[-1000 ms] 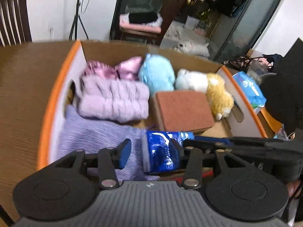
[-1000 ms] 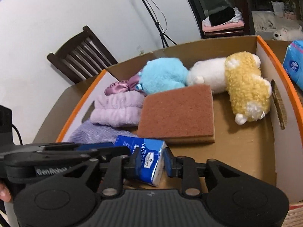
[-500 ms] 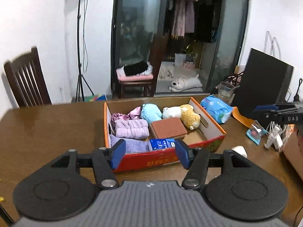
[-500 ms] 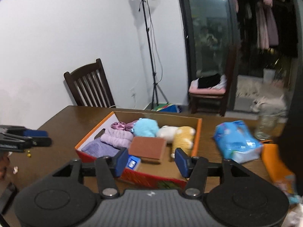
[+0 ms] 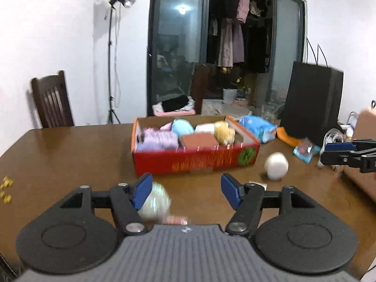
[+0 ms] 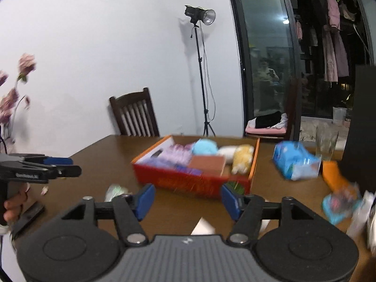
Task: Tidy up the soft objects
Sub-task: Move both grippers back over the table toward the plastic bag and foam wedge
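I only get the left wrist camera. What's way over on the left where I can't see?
Observer: Pink flowers stand at the far left of the right wrist view.
Operator: Can you see who's holding my gripper?
Observer: Yes, a bare hand grips the handle of the left gripper.
Operator: Is the other gripper holding anything?
Observer: No. The right gripper has its fingers wide apart, with nothing between them.
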Available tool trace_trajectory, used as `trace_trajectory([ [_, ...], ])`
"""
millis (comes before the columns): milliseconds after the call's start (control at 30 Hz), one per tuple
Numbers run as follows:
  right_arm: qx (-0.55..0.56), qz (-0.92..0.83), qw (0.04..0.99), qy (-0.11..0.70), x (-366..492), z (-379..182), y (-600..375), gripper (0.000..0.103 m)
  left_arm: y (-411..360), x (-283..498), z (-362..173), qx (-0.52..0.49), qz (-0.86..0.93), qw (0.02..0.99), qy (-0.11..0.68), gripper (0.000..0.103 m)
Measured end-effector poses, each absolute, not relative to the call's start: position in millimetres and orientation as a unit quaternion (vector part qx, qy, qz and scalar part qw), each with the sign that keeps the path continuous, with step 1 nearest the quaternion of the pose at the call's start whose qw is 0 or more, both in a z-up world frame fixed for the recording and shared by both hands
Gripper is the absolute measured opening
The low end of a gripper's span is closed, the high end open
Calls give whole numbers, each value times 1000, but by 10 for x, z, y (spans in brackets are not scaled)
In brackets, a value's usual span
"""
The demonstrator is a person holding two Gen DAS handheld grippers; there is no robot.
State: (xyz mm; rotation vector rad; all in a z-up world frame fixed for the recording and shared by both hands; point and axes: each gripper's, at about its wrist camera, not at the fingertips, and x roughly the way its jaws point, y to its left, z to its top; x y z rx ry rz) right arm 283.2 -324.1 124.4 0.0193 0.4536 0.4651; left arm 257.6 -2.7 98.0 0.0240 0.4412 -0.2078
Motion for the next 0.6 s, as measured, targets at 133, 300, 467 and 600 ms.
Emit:
trace_trajectory([
  [133,11,221,947,234,2361,796,-3203,66,-9,2241,532,-18,-85,964,252,73],
  [300,49,214,938,267,2137,442,-3233,67,91,2260,325,-18,-62,956,285,73],
  [467,48,192,943,269,2237,383,-3229,67,159,2438,332,-29,-45,958,282,73],
  [600,48,179,942,279,2430,319,-3203,67,176,2645,274,-38,-51,952,300,73],
])
